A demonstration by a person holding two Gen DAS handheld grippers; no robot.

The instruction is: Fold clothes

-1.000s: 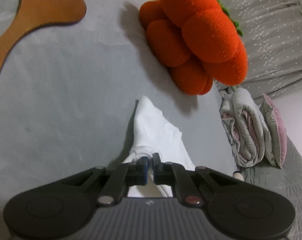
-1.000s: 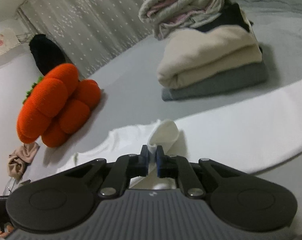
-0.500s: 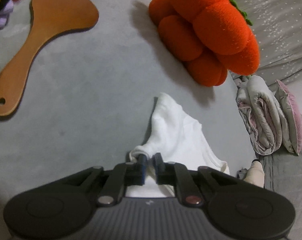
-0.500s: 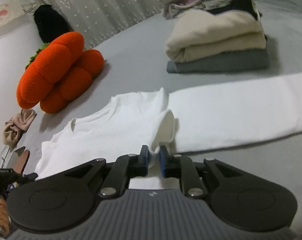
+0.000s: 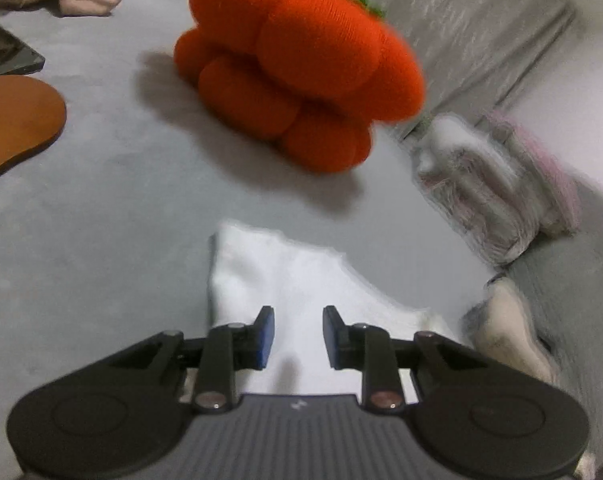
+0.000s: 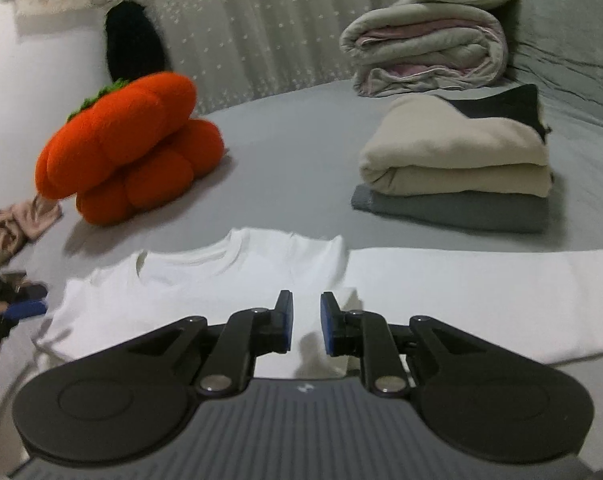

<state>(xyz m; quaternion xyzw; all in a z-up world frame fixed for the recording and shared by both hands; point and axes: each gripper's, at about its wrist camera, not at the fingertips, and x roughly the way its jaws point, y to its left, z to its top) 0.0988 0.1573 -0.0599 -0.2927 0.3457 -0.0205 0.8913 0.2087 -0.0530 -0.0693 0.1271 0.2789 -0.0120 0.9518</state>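
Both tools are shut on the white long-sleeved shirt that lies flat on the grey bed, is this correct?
Not quite: both tools are open. The left wrist view shows the left tool with its jaws apart above the white long-sleeved shirt, and the right wrist view shows the same for the right tool. The shirt does lie flat on the grey bed.

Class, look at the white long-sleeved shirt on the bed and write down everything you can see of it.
The white shirt looks like soft, plain knit cloth with a round ribbed neckline. It lies flat on the grey bed sheet, neckline toward the orange pumpkin cushion. One long sleeve stretches straight out to the right, and a small fold of cloth stands beside it. The left gripper and right gripper are over it, jaws open, gripping nothing.
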